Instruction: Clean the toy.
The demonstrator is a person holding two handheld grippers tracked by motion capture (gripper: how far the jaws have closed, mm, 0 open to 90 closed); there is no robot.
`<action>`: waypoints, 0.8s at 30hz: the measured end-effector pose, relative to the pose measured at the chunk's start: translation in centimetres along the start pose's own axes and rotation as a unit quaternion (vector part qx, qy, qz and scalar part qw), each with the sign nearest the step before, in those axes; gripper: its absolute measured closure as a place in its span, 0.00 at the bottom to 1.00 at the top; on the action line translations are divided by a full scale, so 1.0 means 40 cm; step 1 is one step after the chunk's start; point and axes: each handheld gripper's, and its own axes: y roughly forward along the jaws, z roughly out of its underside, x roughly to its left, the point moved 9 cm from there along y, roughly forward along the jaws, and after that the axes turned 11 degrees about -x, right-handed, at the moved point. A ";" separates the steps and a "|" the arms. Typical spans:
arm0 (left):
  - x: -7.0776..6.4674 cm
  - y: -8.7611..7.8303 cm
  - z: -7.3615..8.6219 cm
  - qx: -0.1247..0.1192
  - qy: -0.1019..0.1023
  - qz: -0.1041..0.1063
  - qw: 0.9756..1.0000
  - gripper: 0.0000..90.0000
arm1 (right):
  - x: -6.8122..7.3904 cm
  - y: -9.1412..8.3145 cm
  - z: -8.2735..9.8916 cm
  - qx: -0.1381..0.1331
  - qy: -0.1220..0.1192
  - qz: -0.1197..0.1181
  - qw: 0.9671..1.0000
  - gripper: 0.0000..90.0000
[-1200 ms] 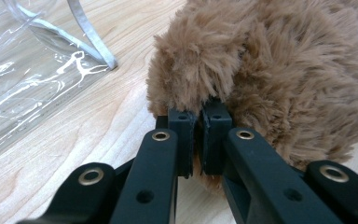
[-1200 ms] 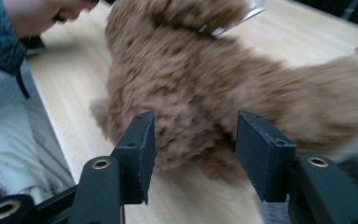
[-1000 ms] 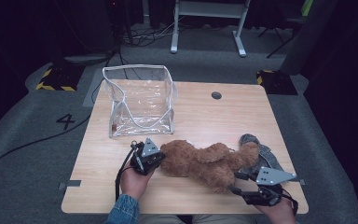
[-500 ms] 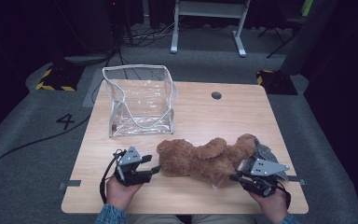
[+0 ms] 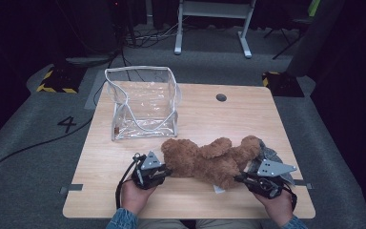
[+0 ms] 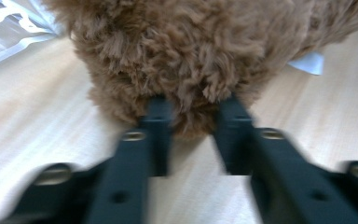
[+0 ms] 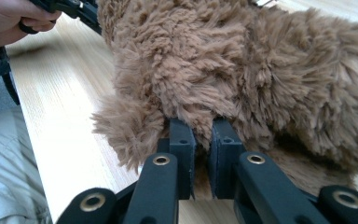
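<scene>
I am looking at the left gripper (image 6: pixel 192 109) first: its two black jaws are standing a modest way apart with a tuft of the brown teddy bear (image 6: pixel 200 51) between them, the tips pushed into the fur. They have just been closing, and in the left gripper view the pads are pressing on that curly pile at the bear's rounded end. The right gripper (image 7: pixel 200 128) is nearly closed, its jaws almost meeting and pinching a small lock of fur low on the bear's other end, near a stubby limb.

Moving outward, in the high view I am seeing the left gripper (image 5: pixel 164 172) at the bear's left end and the right gripper (image 5: pixel 240 177) at its lower right, each carried in one of the person's hands coming in from the table's near edge. The bear (image 5: pixel 209 160) is lying stretched across the near half of the wooden table (image 5: pixel 200 114), between the two grippers. A white tag (image 5: pixel 218 189) is poking out from under it near the front edge, and a grey cloth (image 5: pixel 269 155) is lying just behind the right gripper, touching the bear.

Farther back, a clear plastic bag (image 5: pixel 143 102) is standing open on the table's left half, near the bear's head but apart from it.
</scene>
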 end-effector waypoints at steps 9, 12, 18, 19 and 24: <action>-0.068 -0.101 -0.063 -0.030 0.023 0.033 0.999 0.95 | 0.005 -0.052 -0.075 -0.018 -0.003 0.002 1.000 0.94; -0.090 -0.130 -0.077 -0.033 0.028 0.040 0.998 0.95 | 0.020 -0.076 -0.105 -0.019 -0.007 -0.003 1.000 0.94; -0.126 -0.170 -0.089 -0.039 0.019 0.052 0.998 0.95 | 0.051 -0.112 -0.142 -0.029 0.001 -0.021 0.999 0.95; -0.123 -0.166 -0.083 -0.032 0.023 0.050 0.998 0.95 | 0.051 -0.112 -0.144 -0.030 0.003 -0.021 0.999 0.96; -0.094 -0.108 -0.024 0.021 0.012 0.035 0.999 0.95 | 0.020 -0.072 -0.122 -0.015 0.012 -0.010 1.000 0.96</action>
